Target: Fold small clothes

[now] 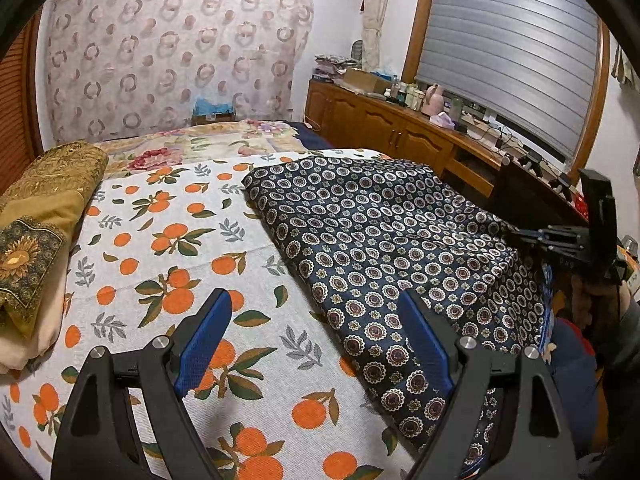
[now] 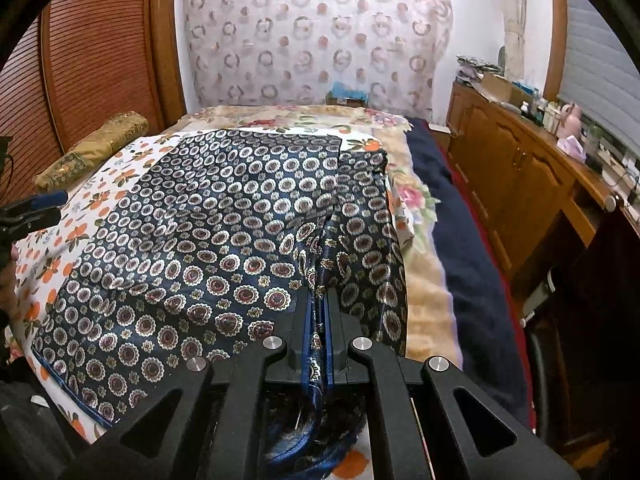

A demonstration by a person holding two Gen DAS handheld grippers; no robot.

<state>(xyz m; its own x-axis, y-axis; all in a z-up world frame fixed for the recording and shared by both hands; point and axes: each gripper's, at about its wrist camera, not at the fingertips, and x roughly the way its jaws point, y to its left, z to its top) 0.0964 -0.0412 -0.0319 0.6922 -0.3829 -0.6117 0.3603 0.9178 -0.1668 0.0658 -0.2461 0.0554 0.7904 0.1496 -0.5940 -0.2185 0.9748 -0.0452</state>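
On the orange-print sheet (image 1: pixel 168 240), beside a folded gold cloth (image 1: pixel 44 216), lay the navy patterned garment (image 2: pixel 208 240), spread mostly flat. Ran lengthwise away from the cameras toward the sheer curtain (image 1: pixel 176 48), far end squared off, near end toward the person. Right gripper (image 2: pixel 319 308) clamped together on the garment's near right edge, fabric bunched into 1 ridge between the pads and trailing below them; probably held so to carry that side across for a fold. Left gripper (image 1: pixel 316 344) stood wide apart, empty, hovering just off the garment's left edge above the sheet, seemingly waiting to pin or catch. Right of the garment: a floral blanket (image 2: pixel 424 280), then a wooden cabinet (image 2: pixel 516 168).
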